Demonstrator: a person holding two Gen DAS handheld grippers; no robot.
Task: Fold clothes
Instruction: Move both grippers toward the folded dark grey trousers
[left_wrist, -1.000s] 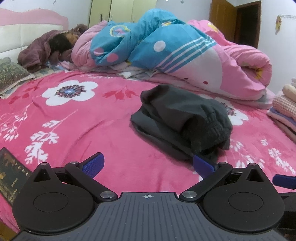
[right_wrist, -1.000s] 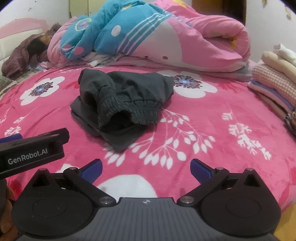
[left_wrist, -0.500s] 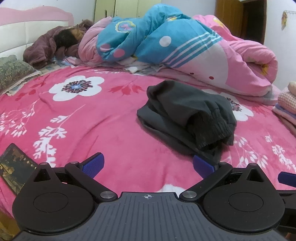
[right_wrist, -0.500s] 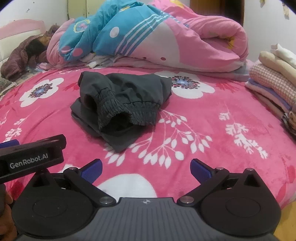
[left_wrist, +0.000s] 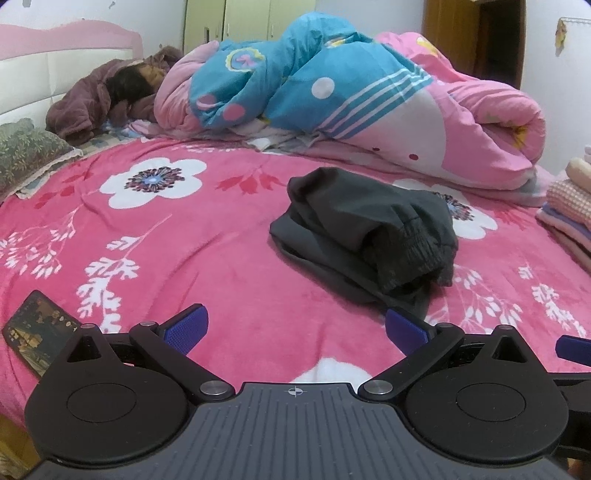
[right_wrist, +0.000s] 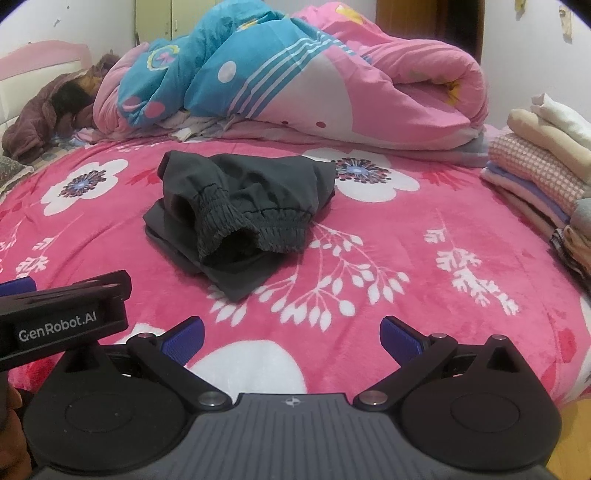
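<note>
Both cameras have slid a little since a second ago: in the left view the phone (left_wrist: 38, 332) now shows more fully, and the dark clothes sit a bit further off. Nothing on the bed has shifted.

One dark grey garment (right_wrist: 243, 206) lies in the middle of the pink flowered bed (right_wrist: 406, 266). It is bunched into a loose bundle, with two stretchy cuffs facing the cameras and a flat layer poking out under them. It could be partly folded or just dropped there; I cannot tell which.

The left tongs (left_wrist: 295, 328) are wide apart and hold nothing. The right tongs (right_wrist: 291, 332) are wide apart too, also with nothing in them. Both hang near the bed edge, short of the garment.

To fold well, I think each tong should pinch only one layer at a corner or cuff, then pull evenly so the cloth goes flat with no lumps.

Counting: one dark garment, two tongs, one phone, one stack of folded clothes (right_wrist: 535, 166) at the right, one big rolled quilt (right_wrist: 314, 85) at the back
</note>
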